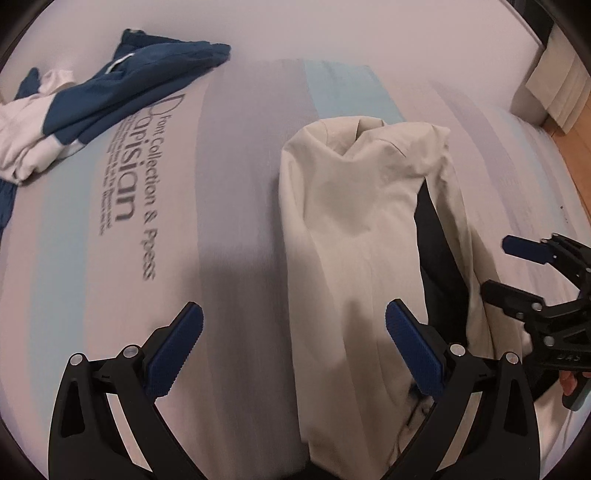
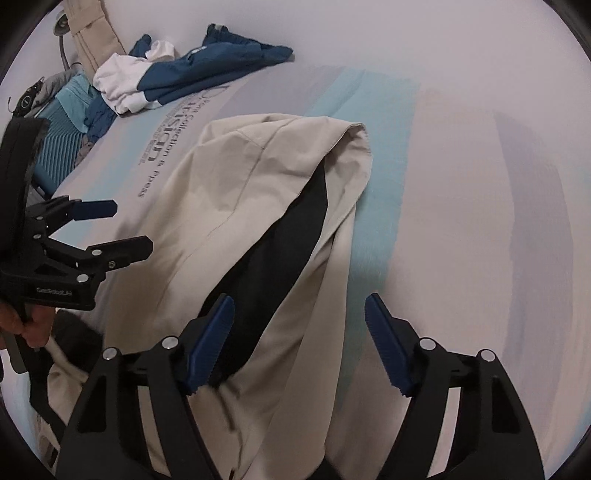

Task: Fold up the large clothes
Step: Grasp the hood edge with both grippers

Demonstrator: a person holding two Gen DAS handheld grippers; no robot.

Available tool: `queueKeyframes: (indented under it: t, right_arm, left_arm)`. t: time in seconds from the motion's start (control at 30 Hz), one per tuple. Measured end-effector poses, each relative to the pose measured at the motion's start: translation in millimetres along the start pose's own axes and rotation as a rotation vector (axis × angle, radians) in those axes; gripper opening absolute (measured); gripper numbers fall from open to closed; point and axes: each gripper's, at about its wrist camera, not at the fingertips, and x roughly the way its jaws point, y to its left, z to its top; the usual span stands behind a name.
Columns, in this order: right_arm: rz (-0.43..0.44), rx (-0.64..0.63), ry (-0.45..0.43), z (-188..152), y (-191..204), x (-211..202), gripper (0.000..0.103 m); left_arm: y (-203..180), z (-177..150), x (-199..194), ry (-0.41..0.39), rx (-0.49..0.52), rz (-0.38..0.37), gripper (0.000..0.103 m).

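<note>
A beige jacket [image 1: 347, 229] with black lining [image 1: 439, 266] lies folded lengthwise on the bed; it also shows in the right wrist view [image 2: 243, 206], with the lining [image 2: 280, 243] showing. My left gripper [image 1: 295, 347] is open above the jacket's left edge, holding nothing; it also shows in the right wrist view [image 2: 122, 225]. My right gripper [image 2: 299, 339] is open over the jacket's right edge and empty; it also shows in the left wrist view [image 1: 498, 266].
A blue and white garment [image 1: 110, 92] lies crumpled at the far left of the striped bedsheet [image 1: 240, 184]. In the right wrist view it [image 2: 192, 70] sits near beige trousers [image 2: 92, 33] and a teal box [image 2: 59, 147]. A wooden floor [image 1: 576, 147] lies beyond the bed's right edge.
</note>
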Motion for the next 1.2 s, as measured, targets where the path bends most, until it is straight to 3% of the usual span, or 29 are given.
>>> queueKeyframes:
  t: [0.2,0.33,0.63,0.77,0.87,0.9,0.97,1.03,1.07,1.13,1.2]
  right_arm:
    - [-0.013,0.002,0.010,21,-5,23,0.071]
    - [-0.063,0.030,0.005,35,-11,37,0.082]
    - [-0.018,0.168,0.054,49,-33,71,0.082]
    - [0.004,0.193,0.066,49,-33,79,0.072]
    - [0.021,0.214,0.063,50,-36,79,0.059]
    - [0.032,0.227,0.062,50,-37,78,0.054]
    - [0.058,0.242,0.072,51,-40,77,0.032]
    - [0.072,0.243,0.083,53,-38,75,0.022]
    - [0.070,0.235,0.083,54,-36,74,0.015]
    - [0.063,0.218,0.079,56,-31,69,0.012]
    - [0.071,0.222,0.065,57,-29,62,0.008]
  left_arm:
    - [1,17,23,0.016,0.005,-0.023,0.097]
    - [4,24,39,0.034,-0.041,-0.034,0.097]
    - [24,45,63,0.000,-0.138,0.039,0.097]
    - [27,53,73,0.001,-0.138,0.033,0.095]
    - [32,54,80,0.023,-0.171,-0.022,0.083]
    - [32,54,81,0.028,-0.180,-0.050,0.072]
    - [25,52,80,0.032,-0.164,-0.085,0.055]
    - [18,55,81,0.038,-0.122,-0.118,0.023]
    - [15,57,81,0.042,-0.110,-0.115,0.022]
    - [12,59,79,0.035,-0.108,-0.104,0.006]
    - [13,57,69,0.006,-0.116,-0.102,0.004]
